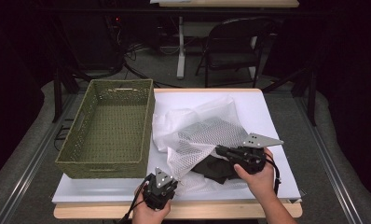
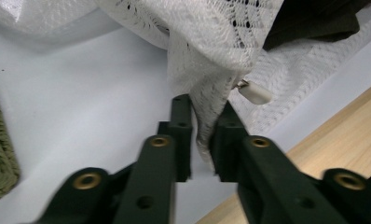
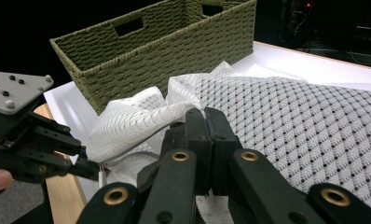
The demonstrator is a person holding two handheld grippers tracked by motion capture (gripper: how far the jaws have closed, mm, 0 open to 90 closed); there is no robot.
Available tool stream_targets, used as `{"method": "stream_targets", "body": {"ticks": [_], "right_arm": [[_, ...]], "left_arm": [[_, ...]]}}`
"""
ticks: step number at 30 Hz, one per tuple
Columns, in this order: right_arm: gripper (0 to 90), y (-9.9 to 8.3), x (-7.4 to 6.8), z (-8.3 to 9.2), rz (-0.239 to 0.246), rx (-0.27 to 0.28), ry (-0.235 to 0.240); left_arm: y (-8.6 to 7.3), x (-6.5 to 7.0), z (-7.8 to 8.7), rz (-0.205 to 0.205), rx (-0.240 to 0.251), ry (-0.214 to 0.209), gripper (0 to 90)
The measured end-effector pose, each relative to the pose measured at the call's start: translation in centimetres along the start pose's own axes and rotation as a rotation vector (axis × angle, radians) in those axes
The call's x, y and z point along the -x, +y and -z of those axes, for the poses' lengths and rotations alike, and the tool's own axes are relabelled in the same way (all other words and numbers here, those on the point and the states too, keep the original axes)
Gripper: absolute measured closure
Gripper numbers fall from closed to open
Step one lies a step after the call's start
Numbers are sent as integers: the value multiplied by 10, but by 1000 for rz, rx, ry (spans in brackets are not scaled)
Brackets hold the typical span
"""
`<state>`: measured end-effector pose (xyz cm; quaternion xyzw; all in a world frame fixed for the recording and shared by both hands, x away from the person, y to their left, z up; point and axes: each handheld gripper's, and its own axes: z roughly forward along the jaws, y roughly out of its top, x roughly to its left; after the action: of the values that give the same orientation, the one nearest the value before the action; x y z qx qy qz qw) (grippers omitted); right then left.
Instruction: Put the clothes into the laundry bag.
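A white mesh bag (image 1: 197, 135) lies crumpled in the middle of the white table top (image 1: 267, 112), with a dark garment (image 1: 216, 168) under its near side. My left gripper (image 1: 173, 182) stands at the front edge. In the left gripper view its jaws (image 2: 204, 114) pinch a hanging fold of the mesh (image 2: 211, 46), close to a white zipper pull (image 2: 256, 93). My right gripper (image 1: 219, 150) is shut on the bag's raised edge; its jaws (image 3: 207, 114) meet on the mesh (image 3: 291, 121). The left gripper (image 3: 92, 170) is also in the right gripper view, low at the left.
A green woven basket (image 1: 106, 84) stands with nothing in it on the left of the table, touching the bag's left edge. The wooden front edge (image 1: 197, 211) runs below both hands. Behind the table are a dark folding chair (image 1: 235, 46) and a desk leg (image 1: 180, 46).
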<state>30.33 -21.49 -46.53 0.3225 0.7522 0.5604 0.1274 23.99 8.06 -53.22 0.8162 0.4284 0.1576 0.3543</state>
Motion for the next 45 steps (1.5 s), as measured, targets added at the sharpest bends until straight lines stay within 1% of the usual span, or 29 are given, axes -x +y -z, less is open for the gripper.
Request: {"method": "stream_targets", "body": {"ticks": [1,2,4,5,6,8,10,11,14,16,18,20,21,22,23,25,29,30,31,33,34,35,37,39,41,42,45], "right_arm": [[895,0,0,0,-1,-3,0],[895,0,1,0,1,-3,0],[894,-1,1,0,-2,-10,3],[894,-2,0,-1,0,-14,7],[893,-2,0,-2,1,-20,4],[889,-3,-2,-4,10,-28,9],[885,-6,-5,-4,6,-35,16],[880,-8,-5,-4,16,-40,15],[845,-15,-6,-1,7,-54,13],[848,-21,-6,2,3,-58,13],[885,-28,-6,4,-10,-71,15],[893,-32,-7,5,-11,-82,12],[894,-33,-8,6,-16,-85,17],[895,-33,-9,7,-5,-91,16],[895,-33,-11,9,3,-98,17],[895,-33,-12,12,7,-100,17],[893,-35,-12,12,3,-100,15],[894,-35,-11,12,-1,-101,17],[895,-34,-11,11,-1,-100,21],[896,-32,-11,9,8,-95,23],[896,-31,-10,9,6,-96,26],[896,-30,-9,8,5,-92,27],[896,-29,-8,7,-3,-87,30],[896,-29,-8,7,-5,-91,29],[896,-30,-10,8,-1,-91,29],[896,-31,-10,8,1,-93,30],[896,-33,-9,6,-4,-94,30]], "left_arm": [[0,-1,1,4,12,0,848],[1,-3,4,-3,11,-3,868],[2,-8,8,5,18,-19,886],[3,-10,10,17,27,-31,888],[4,-14,12,20,27,-46,890],[6,-20,16,50,41,-77,890],[9,-28,19,65,49,-104,890],[9,-30,20,66,52,-124,891],[9,-34,19,63,52,-136,890],[7,-36,17,67,52,-148,890],[5,-37,15,76,46,-151,890],[3,-38,13,66,40,-149,891],[2,-38,13,71,39,-149,890],[2,-37,13,76,38,-152,890],[1,-37,12,74,36,-154,889],[1,-35,11,55,27,-145,888],[2,-33,11,50,28,-129,884],[3,-32,12,56,31,-120,874],[4,-32,14,63,34,-128,845],[6,-31,19,56,35,-112,813],[6,-30,21,51,37,-105,808],[7,-30,23,53,37,-107,810],[7,-30,23,44,25,-102,820],[7,-29,25,46,15,-96,807],[6,-28,29,45,19,-88,775],[6,-27,31,38,19,-84,774],[6,-27,36,37,28,-77,758]]}}
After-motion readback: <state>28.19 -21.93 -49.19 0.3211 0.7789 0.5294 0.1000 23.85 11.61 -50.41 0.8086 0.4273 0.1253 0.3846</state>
